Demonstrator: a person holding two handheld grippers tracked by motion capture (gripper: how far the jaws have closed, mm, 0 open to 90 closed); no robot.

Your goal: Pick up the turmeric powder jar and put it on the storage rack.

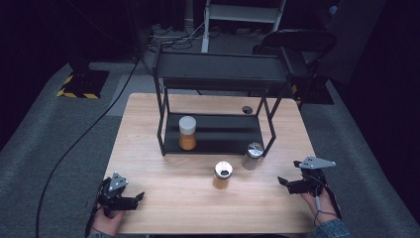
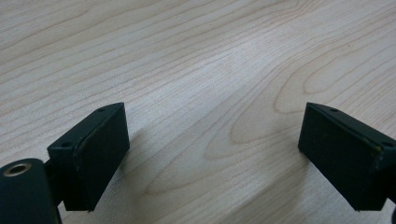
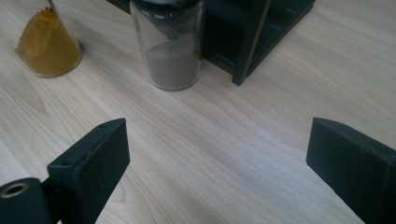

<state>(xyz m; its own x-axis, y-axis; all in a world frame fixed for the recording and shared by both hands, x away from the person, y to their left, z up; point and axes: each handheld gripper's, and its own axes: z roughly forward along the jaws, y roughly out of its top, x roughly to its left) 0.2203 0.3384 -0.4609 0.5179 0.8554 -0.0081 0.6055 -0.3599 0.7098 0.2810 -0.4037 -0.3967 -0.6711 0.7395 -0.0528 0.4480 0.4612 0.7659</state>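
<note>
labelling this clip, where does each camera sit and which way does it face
High view: above the person's side, looking forward and down on the table and black rack; both hands, left gripper, right gripper.
Left gripper view: on the left gripper, looking along its open jaws at bare wood.
Right gripper view: on the right gripper, facing the grey-powder jar and orange-powder jar.
Shared: high and right gripper views both show those jars.

The left gripper (image 1: 140, 197) was low at the near left corner, and its jaws pointed to the right. The left hand (image 1: 106, 218) held it from below. In the left gripper view the jaws stood wide apart with nothing between them. The right gripper (image 1: 281, 181) was at the near right, held by the right hand (image 1: 317, 201). Its jaws pointed to the left and were also wide apart and empty.
</note>
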